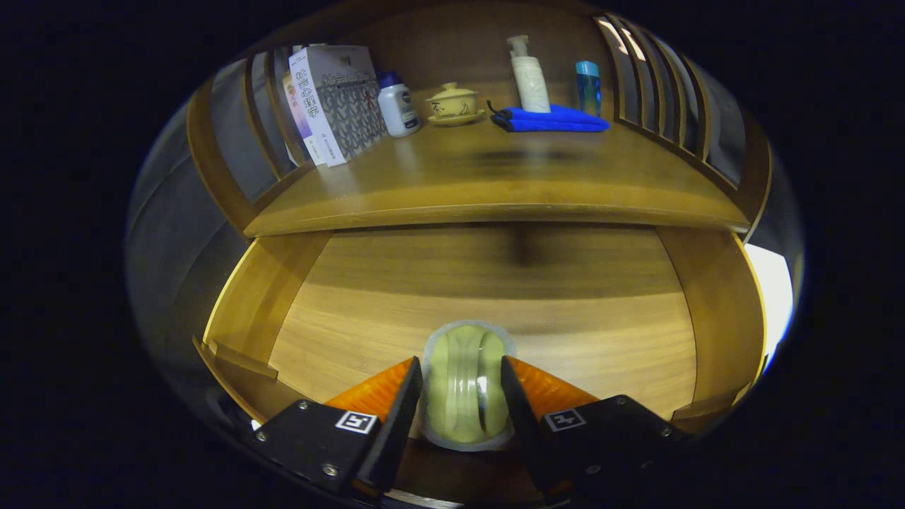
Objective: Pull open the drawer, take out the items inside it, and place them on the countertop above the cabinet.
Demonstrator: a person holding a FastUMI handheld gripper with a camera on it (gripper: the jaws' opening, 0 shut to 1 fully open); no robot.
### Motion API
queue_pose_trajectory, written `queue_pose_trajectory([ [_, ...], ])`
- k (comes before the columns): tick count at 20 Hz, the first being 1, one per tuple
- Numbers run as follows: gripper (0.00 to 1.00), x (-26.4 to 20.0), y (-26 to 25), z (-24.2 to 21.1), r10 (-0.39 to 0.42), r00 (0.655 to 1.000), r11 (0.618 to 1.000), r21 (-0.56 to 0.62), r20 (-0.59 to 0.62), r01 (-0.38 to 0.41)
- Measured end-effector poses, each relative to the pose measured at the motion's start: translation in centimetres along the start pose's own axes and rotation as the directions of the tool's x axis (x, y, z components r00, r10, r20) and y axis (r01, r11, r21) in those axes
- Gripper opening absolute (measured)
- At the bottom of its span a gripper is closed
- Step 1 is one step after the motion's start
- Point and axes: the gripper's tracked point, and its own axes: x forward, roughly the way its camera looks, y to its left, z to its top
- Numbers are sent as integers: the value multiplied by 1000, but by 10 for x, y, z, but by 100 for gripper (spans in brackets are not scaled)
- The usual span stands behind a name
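The wooden drawer (261, 290) stands pulled open below the countertop (495, 191). A pale green packet in a clear wrapper (465, 382) sits between my fingers, just over the drawer's bare floor near its front. My gripper (461, 392) is shut on this packet, one finger pressing each side. On the countertop beyond lie a folded blue cloth (551, 119), a white pump bottle (530, 78), a blue bottle (588, 86), a lidded yellow cup on a saucer (452, 104), a white jar with a blue cap (397, 104) and upright books (332, 102).
Slatted wooden rails (657, 85) enclose the countertop on both sides, and a wooden back panel rises behind the items. The drawer's side walls (717, 311) flank my fingers. The countertop's front half is bare wood.
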Motion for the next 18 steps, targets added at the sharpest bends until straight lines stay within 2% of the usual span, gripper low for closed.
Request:
queue_pose_trajectory([
  [1, 67, 0, 0, 3, 8, 1000, 1000, 0, 7, -8],
  [2, 55, 1, -3, 2, 3, 1000, 1000, 0, 12, -3],
  [5, 27, 2, -4, 1, 1, 1000, 1000, 12, 17, -1],
  [6, 23, 1, -5, 2, 0, 1000, 1000, 9, 24, 0],
  [13, 21, -18, -7, 20, -7, 991, 999, -38, 136, 12],
  [18, 21, -44, -7, 46, -15, 967, 996, -77, 254, 36],
])
